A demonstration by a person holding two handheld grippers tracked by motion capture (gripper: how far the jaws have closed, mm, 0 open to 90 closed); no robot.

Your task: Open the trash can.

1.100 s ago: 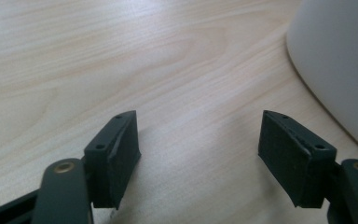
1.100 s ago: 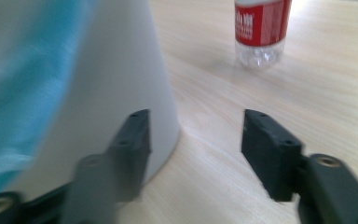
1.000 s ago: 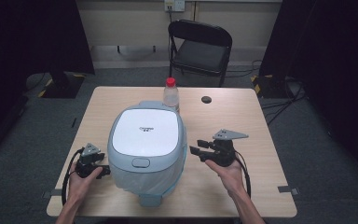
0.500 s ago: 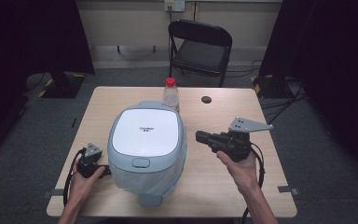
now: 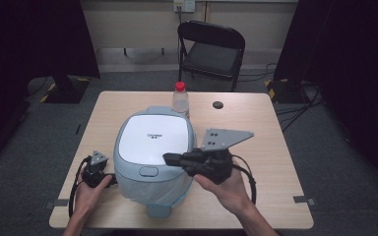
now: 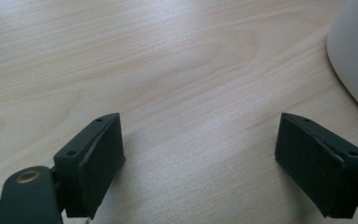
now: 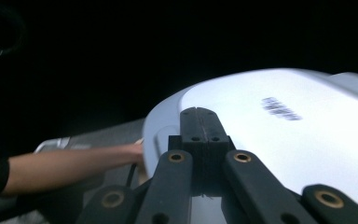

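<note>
rice cooker: pale blue, white lid, mid-table near the front edge; small grey lid lettering too blurred to read | right gripper: jaws pressed together, empty, tips over the lid's front right, above the latch button | left gripper: jaws spread wide, empty, on the table beside the cooker's left | bottle: red cap, just behind the cooker

The cooker fills the table centre; a bottle stands at its 12 o'clock; 3 o'clock lies open.
</note>
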